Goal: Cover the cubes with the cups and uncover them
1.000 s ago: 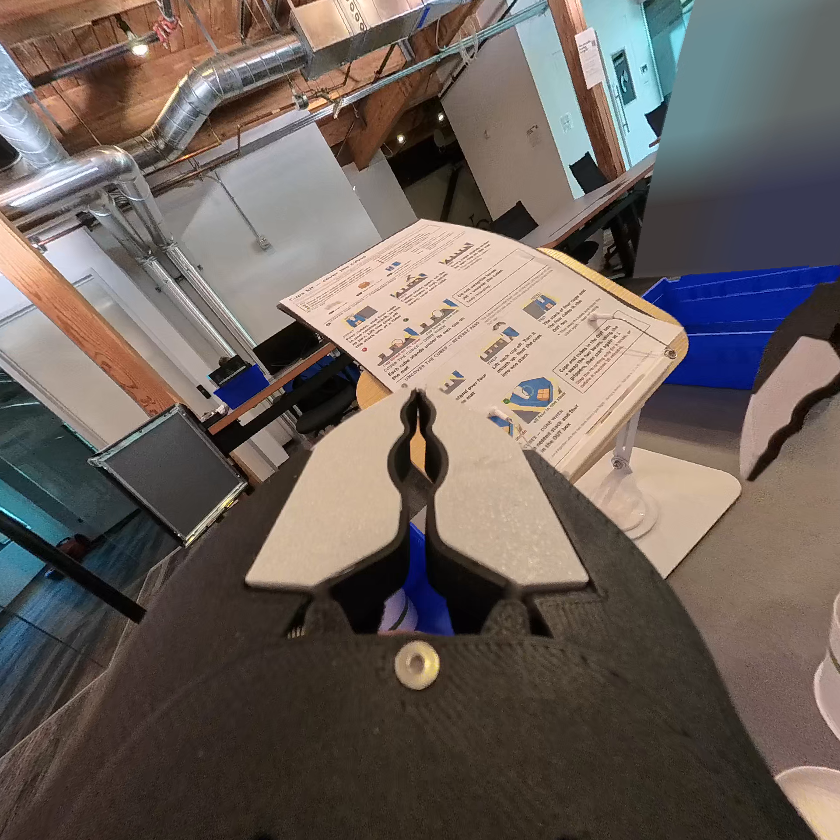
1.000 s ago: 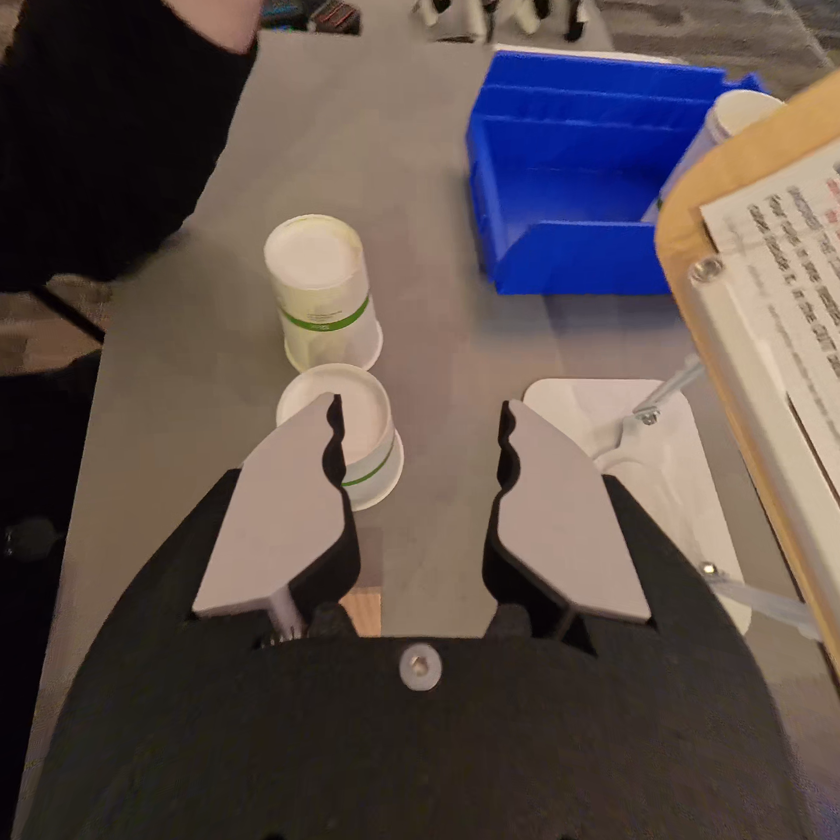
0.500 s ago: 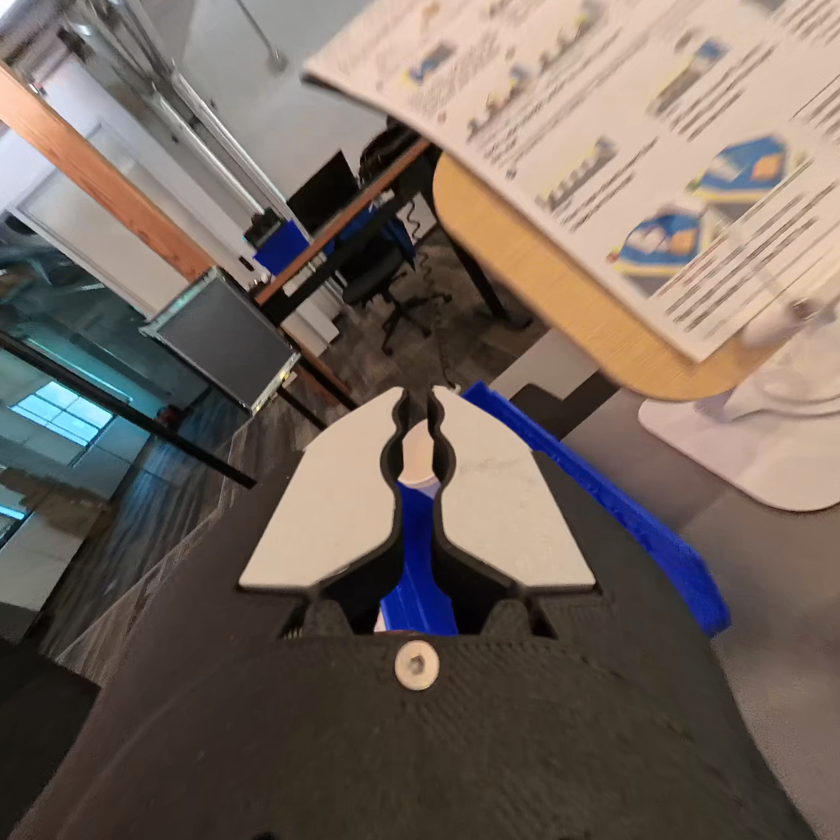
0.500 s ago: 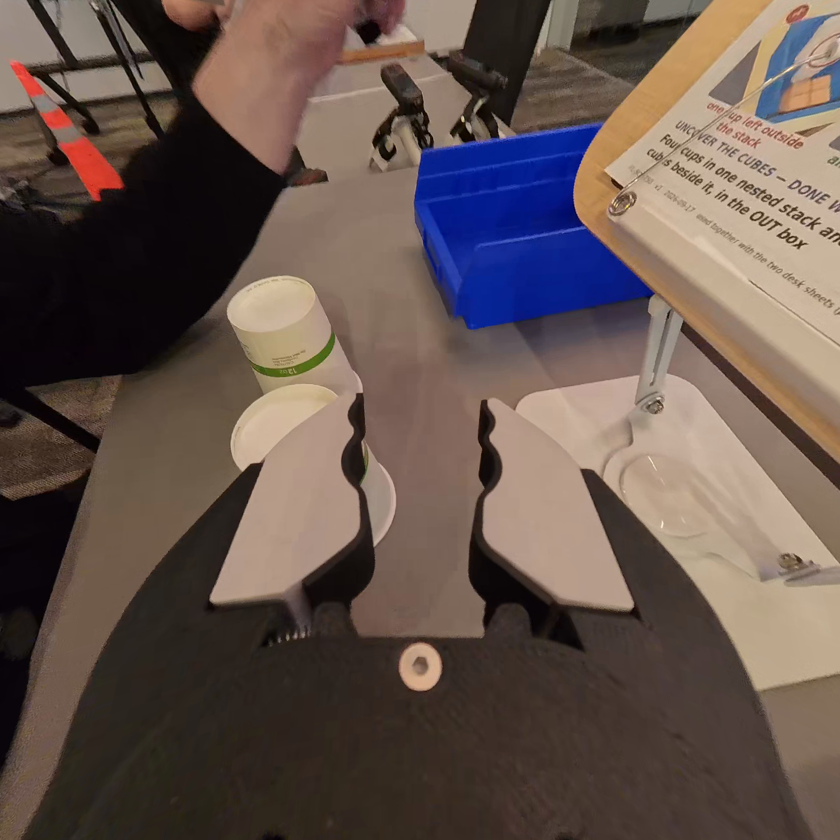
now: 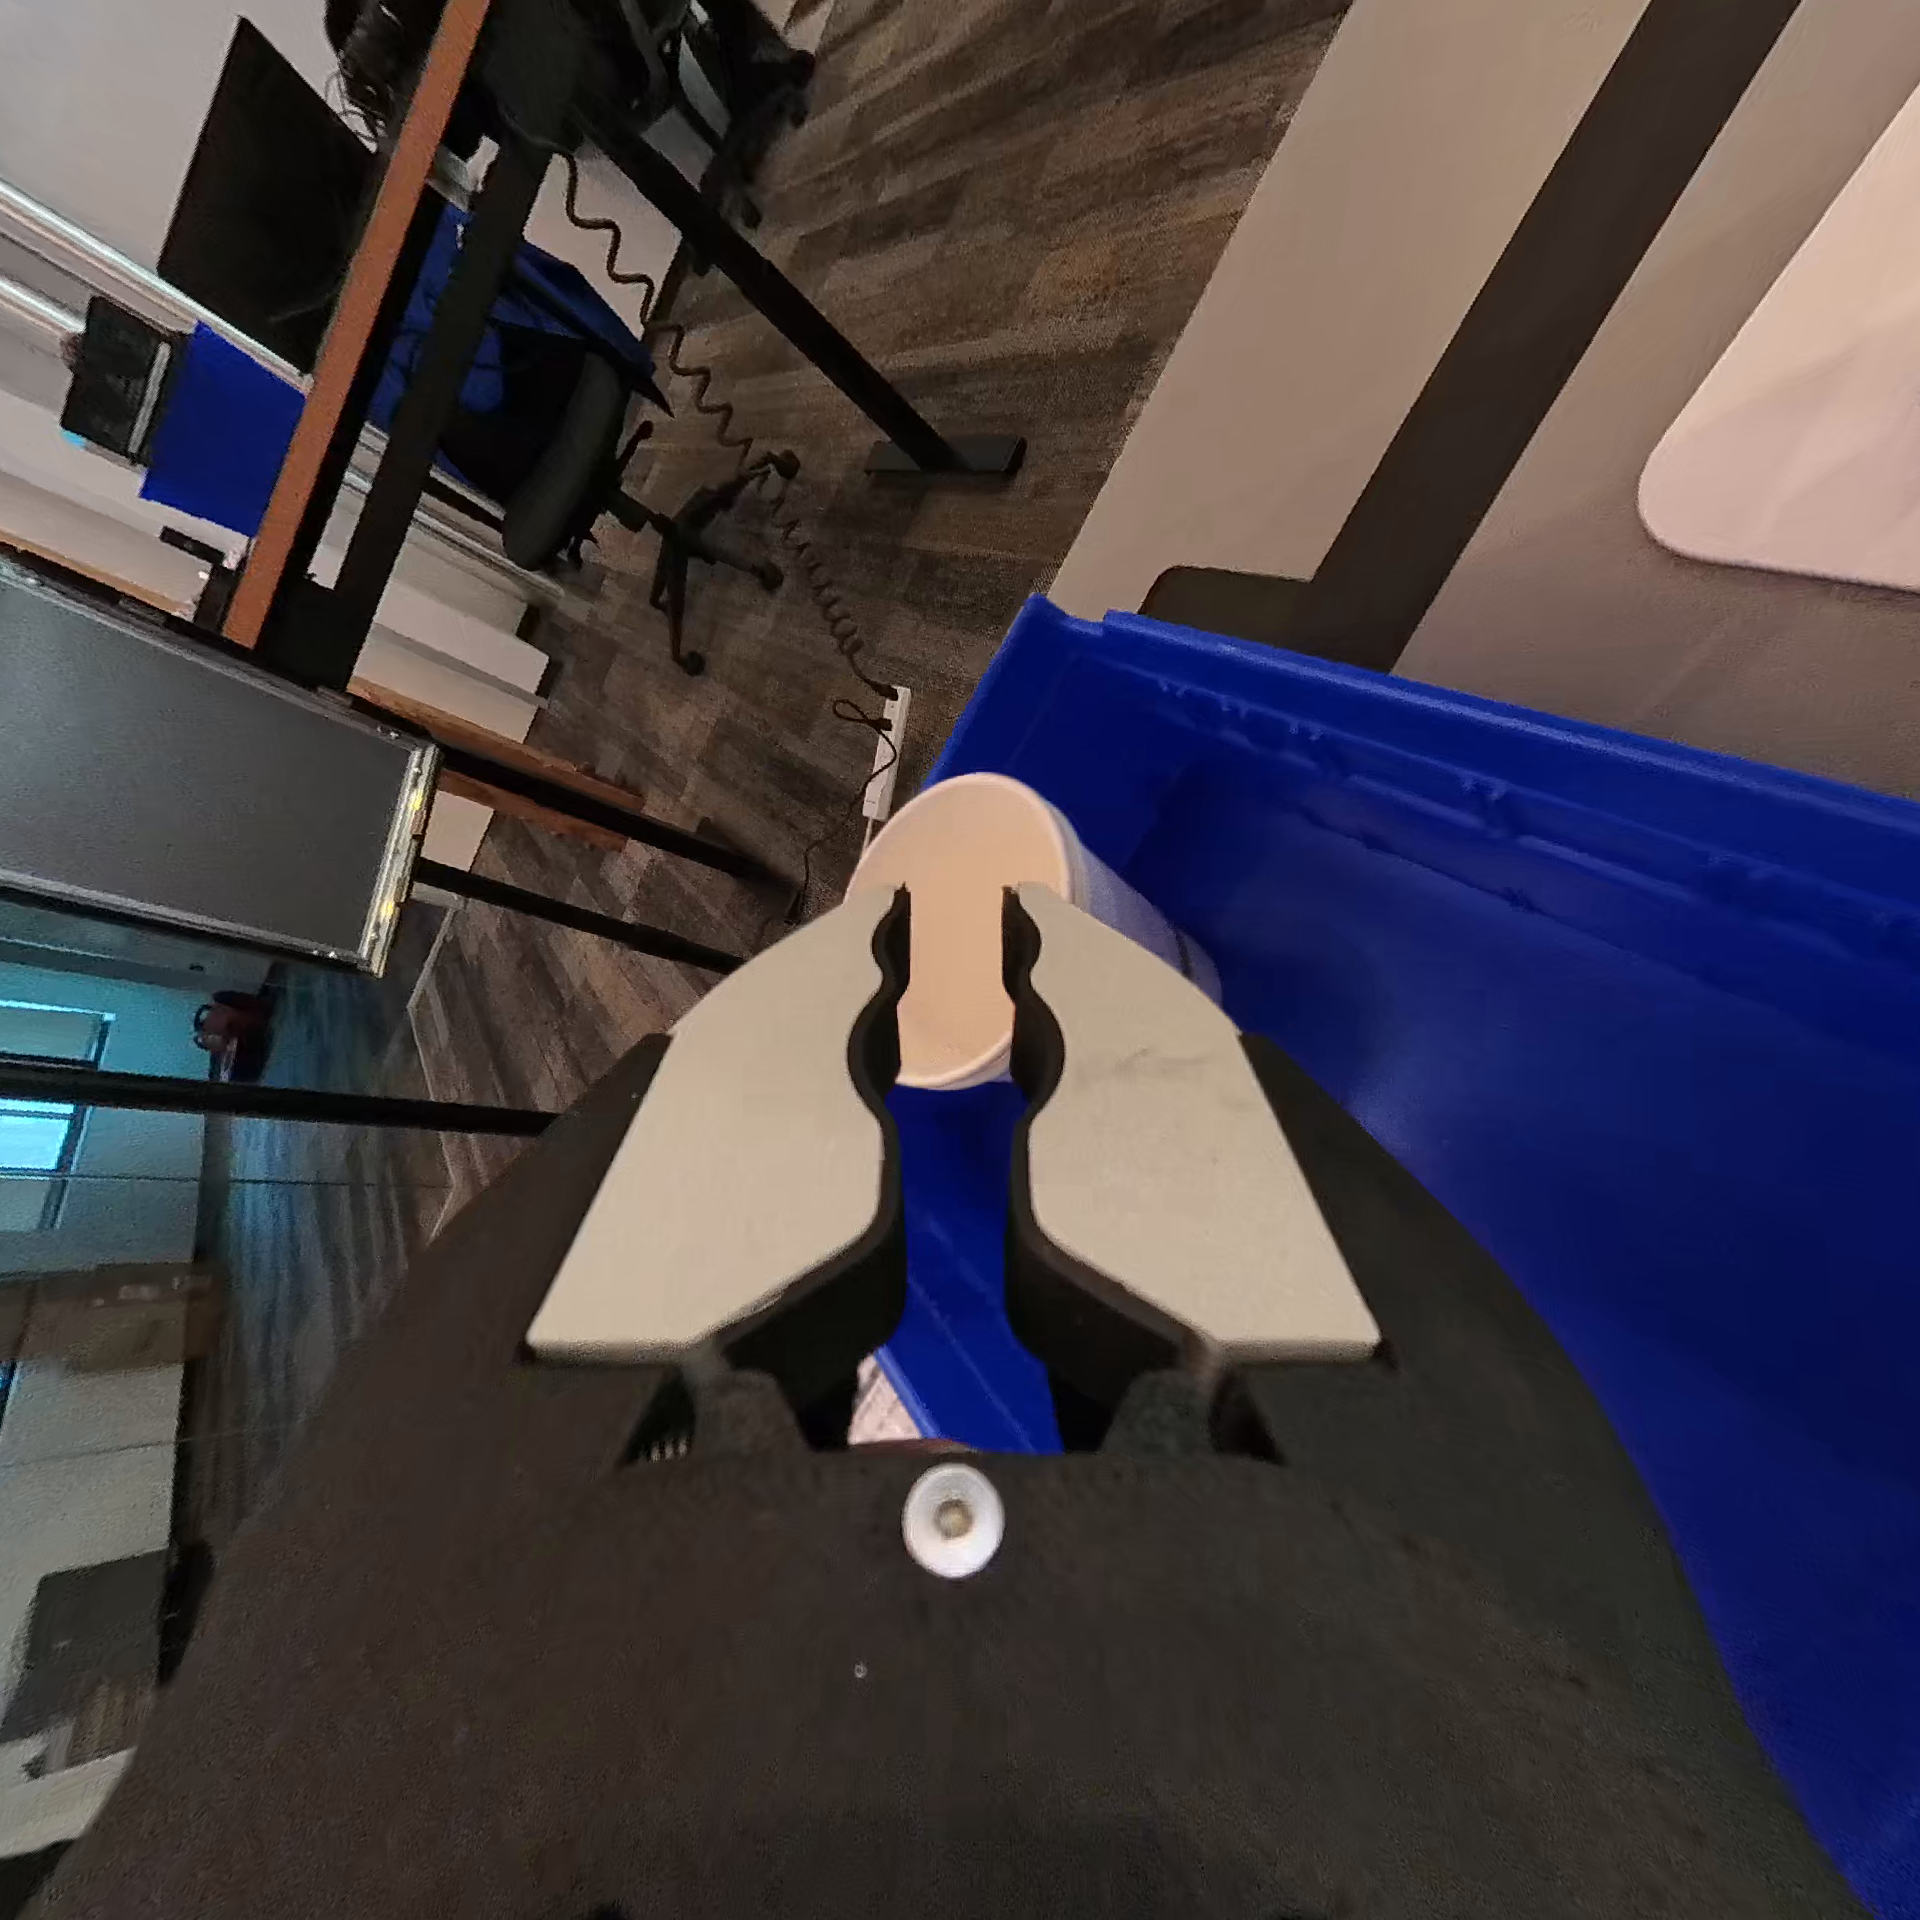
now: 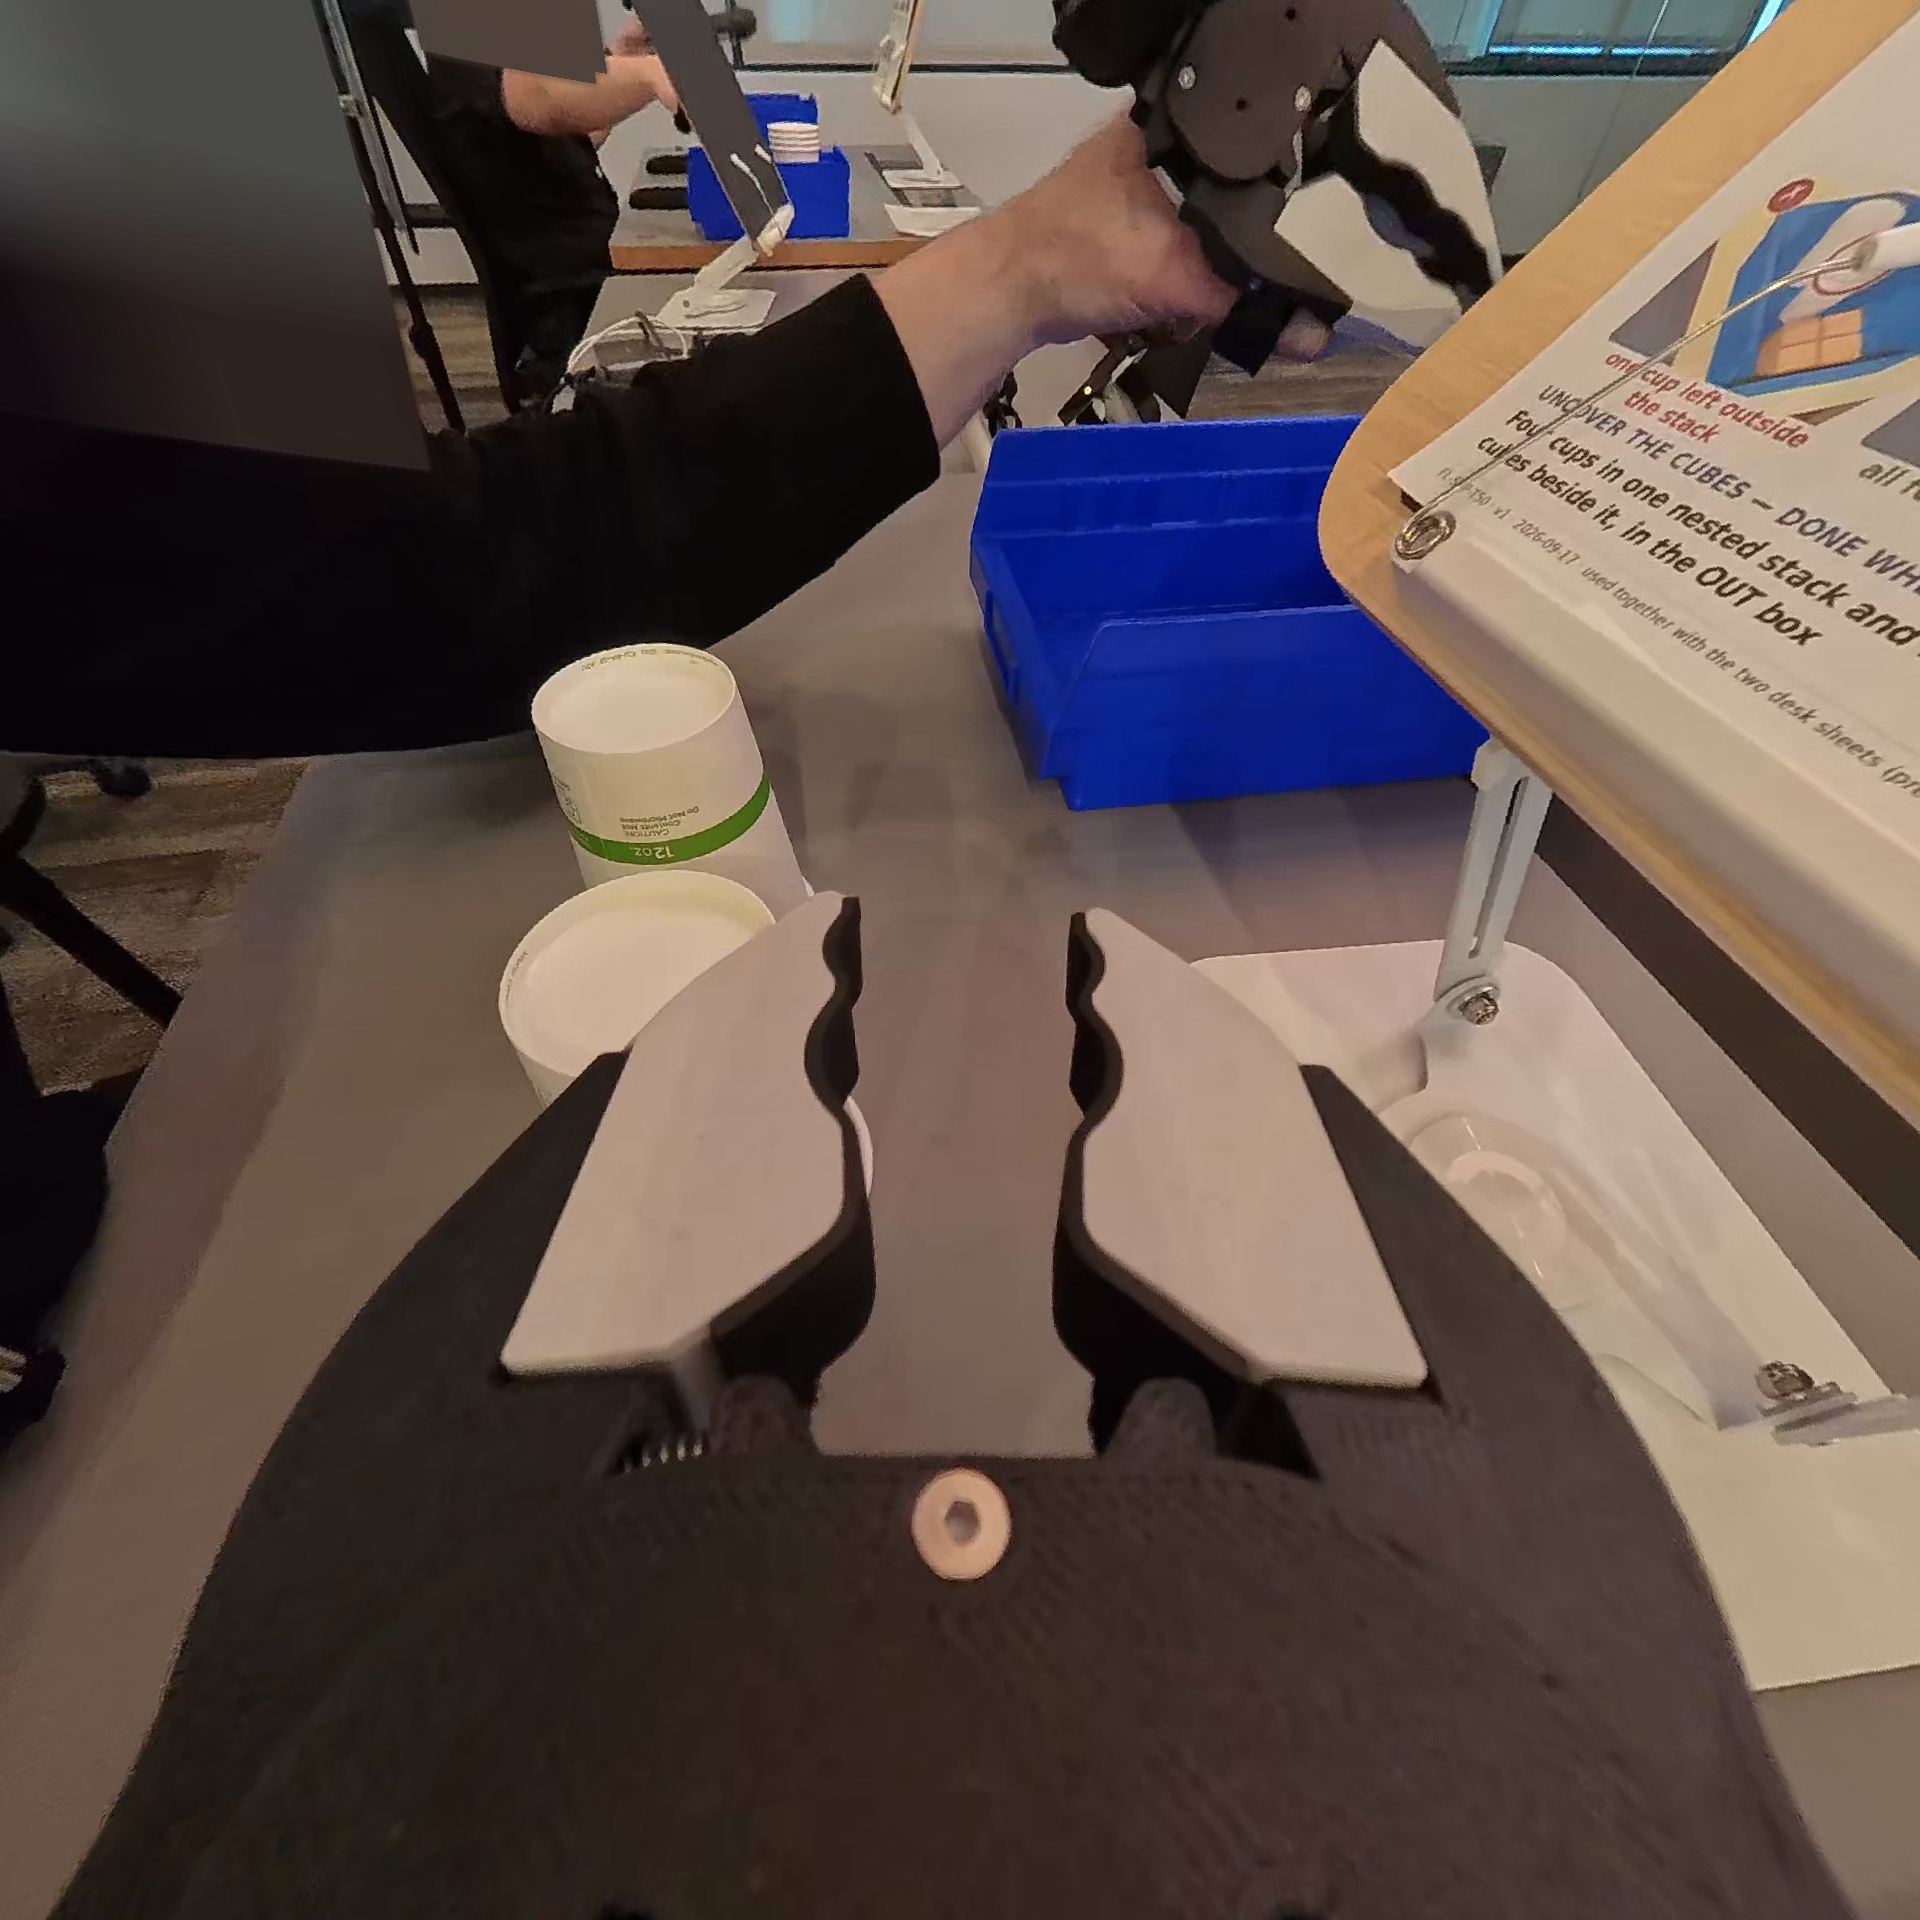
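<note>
So the grey surface (image 6: 935, 727) takes up most of the right wrist view, with a big tilted wooden board (image 6: 1382, 540) carrying a printed instruction sheet (image 6: 1714, 436) hanging over its right side on a white stand (image 6: 1558, 1143). Toward the back there's a blue bin (image 6: 1195, 665), and the left wrist view looks right down into that same kind of blue bin (image 5: 1558, 987) from above, with the floor (image 5: 935, 260) and some office chairs off beyond it. A person's arm in a black sleeve (image 6: 468, 582) reaches across the surface, hand (image 6: 1081, 249) holding the left gripper (image 6: 1382, 197) up above the bin. In its own view the left gripper (image 5: 956, 904) has its fingers slightly apart, and a white cup (image 5: 956, 935) sitting in the bin corner shows through the gap; can't tell if they're actually touching it. The right gripper (image 6: 964, 925) hovers low over the surface with its fingers spread wide and nothing between them. Just left of it are two upside-down white cups with green bands, the far cup (image 6: 655, 769) standing right behind the near cup (image 6: 613, 977), pretty much touching. No cubes are visible.
</note>
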Demonstrator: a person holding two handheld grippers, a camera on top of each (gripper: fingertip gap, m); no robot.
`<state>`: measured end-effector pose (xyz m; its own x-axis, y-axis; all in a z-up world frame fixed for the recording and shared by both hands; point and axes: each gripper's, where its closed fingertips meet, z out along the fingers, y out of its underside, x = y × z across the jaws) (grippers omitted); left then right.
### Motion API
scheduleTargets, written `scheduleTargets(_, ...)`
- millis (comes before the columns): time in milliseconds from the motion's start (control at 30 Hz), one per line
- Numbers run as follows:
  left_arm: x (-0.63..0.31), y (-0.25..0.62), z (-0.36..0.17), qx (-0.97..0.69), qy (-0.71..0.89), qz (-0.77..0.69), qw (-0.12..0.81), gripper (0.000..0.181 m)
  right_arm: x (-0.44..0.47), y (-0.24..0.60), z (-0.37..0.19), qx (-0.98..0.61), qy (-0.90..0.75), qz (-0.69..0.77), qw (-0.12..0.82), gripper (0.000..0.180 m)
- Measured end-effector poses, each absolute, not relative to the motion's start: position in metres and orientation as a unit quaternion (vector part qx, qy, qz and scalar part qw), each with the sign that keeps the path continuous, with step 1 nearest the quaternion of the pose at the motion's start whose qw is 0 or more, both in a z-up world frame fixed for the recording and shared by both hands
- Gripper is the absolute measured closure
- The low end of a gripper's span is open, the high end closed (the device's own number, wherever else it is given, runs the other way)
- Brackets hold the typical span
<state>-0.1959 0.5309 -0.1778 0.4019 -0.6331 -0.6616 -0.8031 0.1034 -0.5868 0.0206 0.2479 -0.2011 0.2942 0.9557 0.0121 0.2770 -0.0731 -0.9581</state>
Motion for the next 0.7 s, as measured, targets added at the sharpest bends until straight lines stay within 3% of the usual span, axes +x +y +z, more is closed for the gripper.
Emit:
scheduleTargets(200,-0.201,0.536,-0.212,-0.671,0.605,0.069,0.423,0.163,0.021,0.245,-0.196,-0.636,-0.480,0.355,0.489,0.142)
scheduleTargets(700,-0.210,0.560,-0.235,-0.665,0.644,0.124,0.357,0.168,0.024,0.245,-0.194,-0.634,-0.483,0.347,0.494,0.142)
